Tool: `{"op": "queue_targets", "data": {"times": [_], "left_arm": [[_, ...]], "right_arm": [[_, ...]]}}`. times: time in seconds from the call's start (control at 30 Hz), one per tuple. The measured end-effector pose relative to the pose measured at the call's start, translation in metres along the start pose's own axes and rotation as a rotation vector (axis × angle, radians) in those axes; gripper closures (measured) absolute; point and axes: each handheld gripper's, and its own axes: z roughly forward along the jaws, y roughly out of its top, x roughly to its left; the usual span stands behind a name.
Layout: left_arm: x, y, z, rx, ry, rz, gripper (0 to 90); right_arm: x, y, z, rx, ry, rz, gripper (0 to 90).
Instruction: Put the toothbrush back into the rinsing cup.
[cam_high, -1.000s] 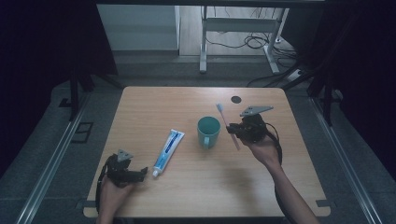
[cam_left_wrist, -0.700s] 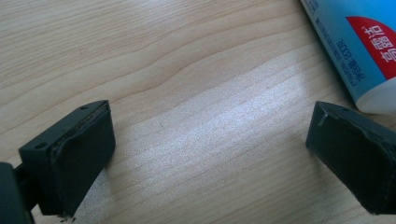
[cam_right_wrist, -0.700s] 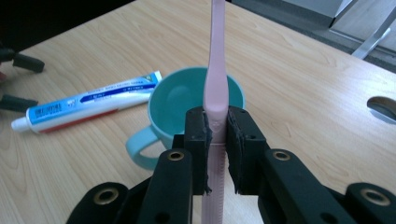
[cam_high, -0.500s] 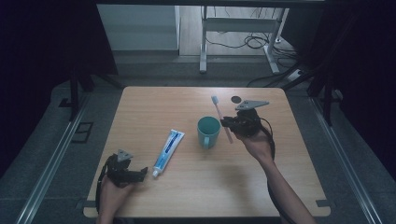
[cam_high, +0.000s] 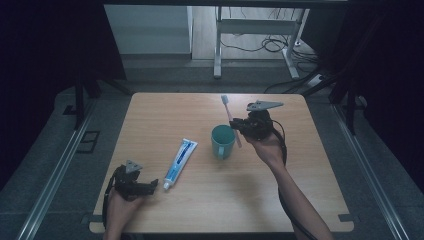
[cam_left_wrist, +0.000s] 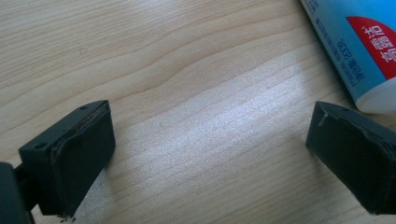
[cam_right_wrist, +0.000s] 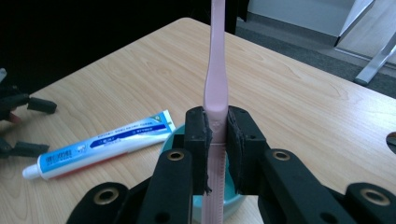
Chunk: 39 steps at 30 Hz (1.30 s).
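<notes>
Pink toothbrush (cam_high: 230, 120) held upright and a little tilted over the far-right part of the table (cam_high: 310, 200), bristle head uppermost and toward the far side, lower end of the handle dipping beside the right rim of the teal mug (cam_high: 222, 141). Clamped at mid-handle by the right gripper (cam_high: 243, 125), jaws pressed together on both sides of the pink shaft. In the right gripper view, toothbrush (cam_right_wrist: 215, 93) rising straight up between the pads, handle running on down past them over the teal mug (cam_right_wrist: 229, 198) just below.

Mug standing near the table's middle, handle toward the near-left. Just left of it, a blue and white toothpaste tube (cam_high: 180, 157) lying flat, slanted, cap end toward the near edge; in the right gripper view the tube (cam_right_wrist: 100, 144) with its white cap pointing left.

Left gripper (cam_high: 152, 185) low over the near-left corner, held in a hand (cam_high: 120, 210), jaws wide apart with nothing between them but bare wood. In the left gripper view, tube's end (cam_left_wrist: 359, 51) just beyond the right jaw, not gripped.
</notes>
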Motion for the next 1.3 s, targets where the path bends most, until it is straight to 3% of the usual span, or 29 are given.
{"op": "queue_targets", "data": {"times": [0.67, 1.3], "left_arm": [[0.000, 0.000, 0.000, 0.001, 0.000, 0.001, 1.3], [0.000, 0.000, 0.000, 0.001, -0.002, 0.002, 1.2]], "right_arm": [[0.003, 0.017, 0.014, -0.054, -0.018, 0.012, 78.4], [0.000, 0.002, 0.038, -0.034, -0.020, 0.021, 78.4]]}}
